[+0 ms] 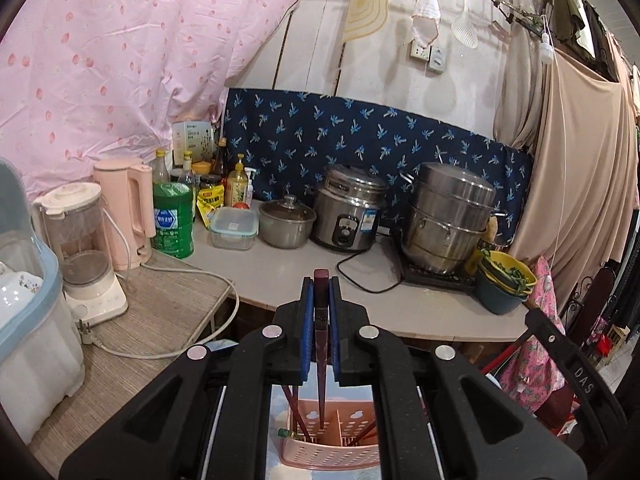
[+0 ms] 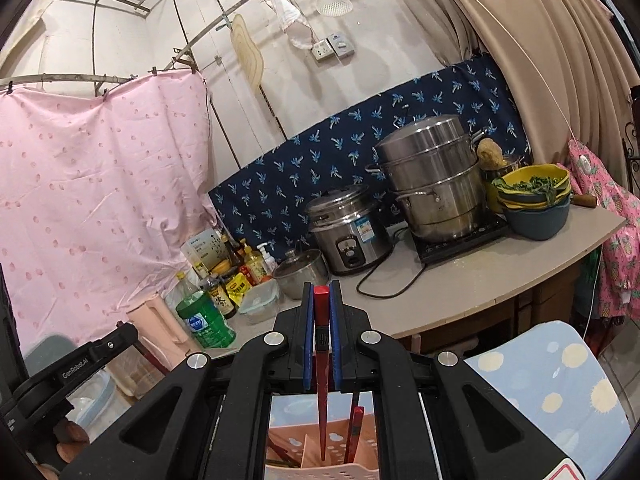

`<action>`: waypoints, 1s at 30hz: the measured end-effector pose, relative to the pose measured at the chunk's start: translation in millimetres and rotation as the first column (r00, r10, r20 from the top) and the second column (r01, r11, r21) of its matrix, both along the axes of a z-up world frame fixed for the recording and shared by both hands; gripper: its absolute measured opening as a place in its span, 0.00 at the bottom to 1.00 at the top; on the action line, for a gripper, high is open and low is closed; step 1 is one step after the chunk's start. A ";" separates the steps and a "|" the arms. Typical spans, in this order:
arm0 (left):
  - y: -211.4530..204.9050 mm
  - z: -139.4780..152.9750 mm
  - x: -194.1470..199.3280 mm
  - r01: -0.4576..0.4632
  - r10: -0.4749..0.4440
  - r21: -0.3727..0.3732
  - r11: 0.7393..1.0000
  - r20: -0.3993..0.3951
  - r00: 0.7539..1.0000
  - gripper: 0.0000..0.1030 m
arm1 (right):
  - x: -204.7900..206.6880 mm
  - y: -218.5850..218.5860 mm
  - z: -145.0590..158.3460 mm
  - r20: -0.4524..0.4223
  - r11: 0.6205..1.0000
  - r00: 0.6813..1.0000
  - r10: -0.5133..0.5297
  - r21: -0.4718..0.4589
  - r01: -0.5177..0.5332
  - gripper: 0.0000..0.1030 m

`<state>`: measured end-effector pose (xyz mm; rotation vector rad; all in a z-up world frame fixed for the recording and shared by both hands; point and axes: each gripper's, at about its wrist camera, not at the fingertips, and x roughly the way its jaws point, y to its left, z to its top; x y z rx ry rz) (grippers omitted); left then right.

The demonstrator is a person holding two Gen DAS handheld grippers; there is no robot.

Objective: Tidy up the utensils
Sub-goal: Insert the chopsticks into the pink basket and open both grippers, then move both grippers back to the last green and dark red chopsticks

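My left gripper [image 1: 321, 280] is shut on a dark red chopstick [image 1: 321, 360] that hangs point-down over a pink perforated utensil holder [image 1: 332, 446]. Several other chopsticks lean inside that holder. In the right wrist view my right gripper [image 2: 321, 289] is shut on a brighter red chopstick [image 2: 322, 400], its tip hanging over the same pink holder [image 2: 320, 456], where another red chopstick [image 2: 354, 432] stands. Both grippers are raised above the holder and point toward the kitchen counter. The left gripper's black body [image 2: 76, 364] shows at the lower left of the right wrist view.
A grey counter [image 1: 400, 304] carries a rice cooker [image 1: 346, 210], a steel steamer [image 1: 448, 220] on a hob, a lidded pot [image 1: 286, 218], stacked bowls of greens [image 1: 506, 282], bottles and a green canister [image 1: 174, 220]. A blender [image 1: 84, 252], pink kettle [image 1: 128, 210] and dish bin [image 1: 28, 292] stand left.
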<state>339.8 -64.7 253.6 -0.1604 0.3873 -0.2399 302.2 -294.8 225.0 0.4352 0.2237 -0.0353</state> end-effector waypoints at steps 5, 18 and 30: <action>-1.9 -24.4 5.7 0.015 -0.014 0.007 1.000 -0.045 0.999 0.07 | 11.8 5.4 -27.2 -0.059 1.000 0.998 0.016 -0.004 -0.016 0.07; -6.8 -45.9 -10.2 0.037 -0.034 0.037 0.999 -0.074 0.997 0.28 | 0.7 15.1 -36.6 -0.089 0.999 0.996 0.030 -0.038 -0.033 0.10; 0.1 -52.4 -51.6 0.047 -0.042 0.055 0.997 -0.088 0.995 0.34 | -43.7 24.6 -35.8 -0.098 0.997 0.993 0.070 -0.034 -0.073 0.10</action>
